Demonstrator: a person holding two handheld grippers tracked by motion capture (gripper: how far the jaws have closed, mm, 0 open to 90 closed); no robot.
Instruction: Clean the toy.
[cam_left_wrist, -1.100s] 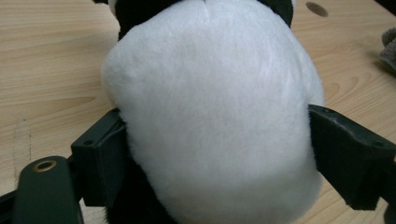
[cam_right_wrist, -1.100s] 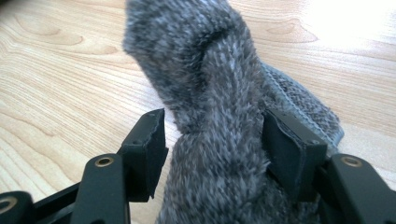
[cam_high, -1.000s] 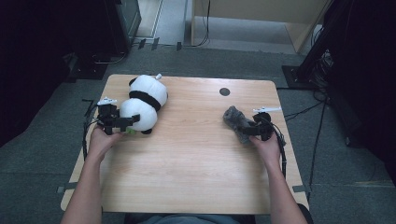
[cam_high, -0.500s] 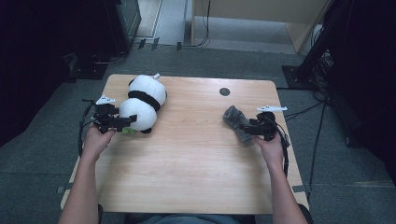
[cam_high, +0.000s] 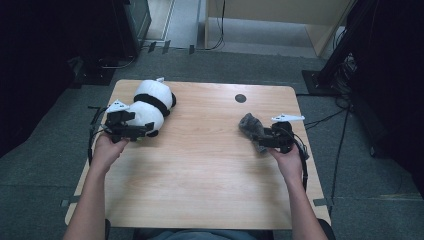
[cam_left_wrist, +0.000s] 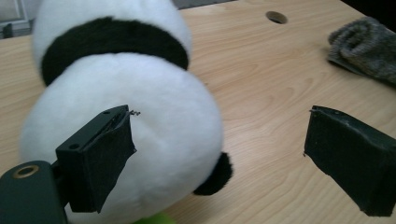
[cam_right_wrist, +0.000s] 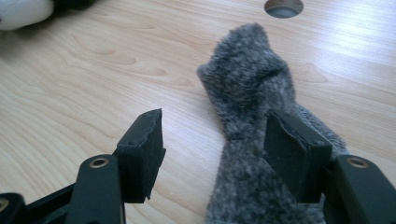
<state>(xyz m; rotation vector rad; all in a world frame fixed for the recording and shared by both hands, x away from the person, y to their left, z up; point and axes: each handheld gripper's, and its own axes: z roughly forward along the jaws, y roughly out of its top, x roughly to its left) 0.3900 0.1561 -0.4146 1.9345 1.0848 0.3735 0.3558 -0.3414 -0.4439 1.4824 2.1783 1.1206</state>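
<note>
While the panda (cam_high: 150, 107) lies at the table's (cam_high: 200, 190) far left corner, the left gripper (cam_high: 137, 131) sits at its near end with jaws spread wide; one pad lies against the white fur, the other stands well clear over bare wood, so nothing is gripped. At the right edge the grey sock (cam_high: 252, 131) lies crumpled on the wood, and the right gripper (cam_high: 261, 140) stands about half open over it, the sock passing between the pads without being pinched.
</note>
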